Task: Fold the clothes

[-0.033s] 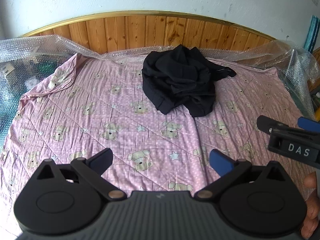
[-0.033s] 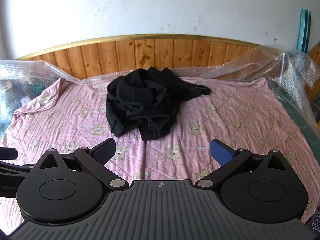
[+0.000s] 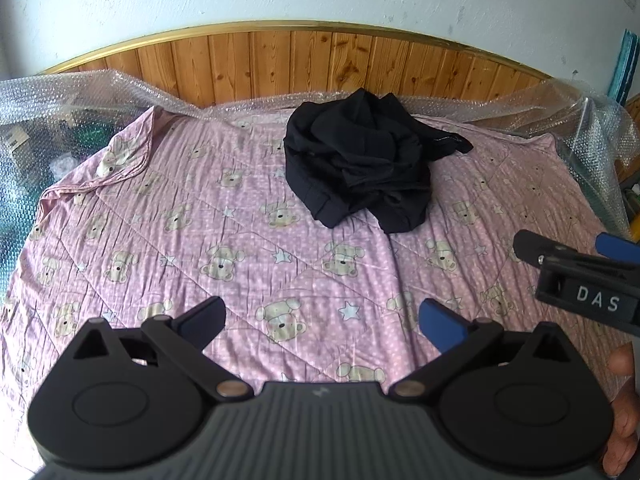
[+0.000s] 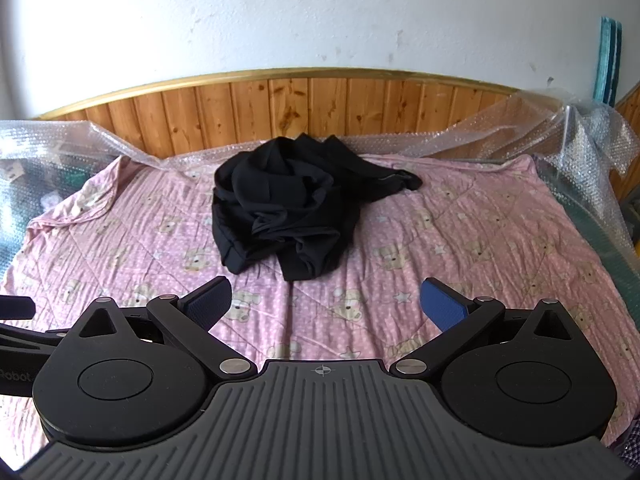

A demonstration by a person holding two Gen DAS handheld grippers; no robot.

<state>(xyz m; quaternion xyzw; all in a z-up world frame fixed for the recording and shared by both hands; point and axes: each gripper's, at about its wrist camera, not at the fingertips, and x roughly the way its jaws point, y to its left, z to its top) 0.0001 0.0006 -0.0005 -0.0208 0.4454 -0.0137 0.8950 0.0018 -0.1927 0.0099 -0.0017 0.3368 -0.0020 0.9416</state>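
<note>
A crumpled black garment (image 3: 360, 160) lies in a heap on the pink bear-print bedspread (image 3: 180, 240), toward the far side near the headboard. It also shows in the right wrist view (image 4: 288, 208). My left gripper (image 3: 322, 326) is open and empty, held above the near part of the bed, well short of the garment. My right gripper (image 4: 326, 306) is open and empty too, also short of the garment. The right gripper shows at the right edge of the left wrist view (image 3: 576, 268).
A wooden headboard (image 4: 320, 104) with a gold rim stands behind the bed against a white wall. Bubble wrap (image 3: 60, 100) lines the bed's far and side edges. The bedspread's far left corner (image 3: 132, 148) is folded over.
</note>
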